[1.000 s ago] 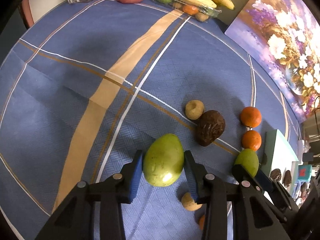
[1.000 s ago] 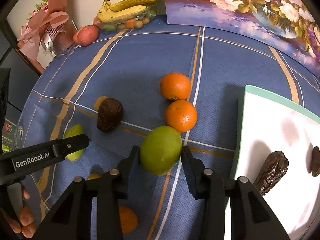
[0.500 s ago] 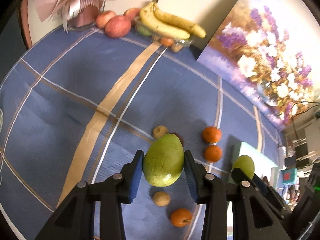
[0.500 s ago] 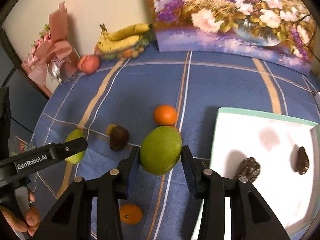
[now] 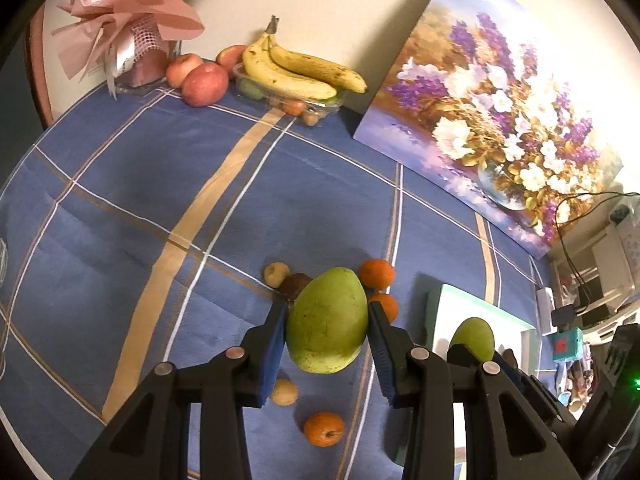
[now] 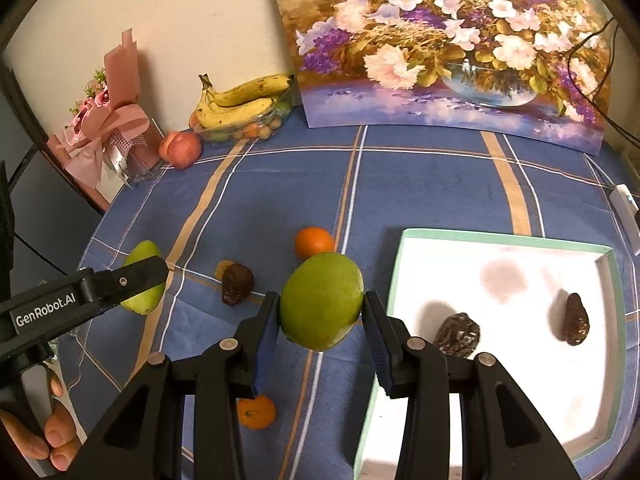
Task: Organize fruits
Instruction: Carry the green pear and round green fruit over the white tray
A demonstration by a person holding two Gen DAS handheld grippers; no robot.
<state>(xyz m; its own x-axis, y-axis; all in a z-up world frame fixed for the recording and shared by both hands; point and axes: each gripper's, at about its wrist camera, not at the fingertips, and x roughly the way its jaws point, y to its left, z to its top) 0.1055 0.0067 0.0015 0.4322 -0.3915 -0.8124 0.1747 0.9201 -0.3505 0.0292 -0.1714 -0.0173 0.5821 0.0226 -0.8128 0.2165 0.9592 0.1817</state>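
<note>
My left gripper [image 5: 327, 320] is shut on a green mango [image 5: 327, 326] and holds it high above the blue tablecloth. My right gripper [image 6: 321, 308] is shut on a second green mango [image 6: 321, 300], also lifted, just left of the white tray [image 6: 404, 264]. The tray holds two dark wrinkled fruits [image 6: 457, 335] [image 6: 574, 319]. On the cloth lie oranges [image 6: 314, 242] [image 6: 256, 411], a dark fruit [image 6: 237, 283] and small tan fruits [image 5: 276, 274] [image 5: 284, 391]. The left mango shows in the right wrist view [image 6: 142, 280], the right mango in the left wrist view [image 5: 471, 338].
A flower painting [image 6: 440, 48] leans on the back wall. Bananas [image 5: 298, 68] lie on a clear tray of small fruits, with red apples [image 5: 205, 84] and a pink bouquet [image 5: 128, 40] at the back left. Cables and clutter sit beyond the right table edge.
Both grippers have risen well above the table with their mangoes; the fruits on the cloth look smaller and the back wall has come into view.
</note>
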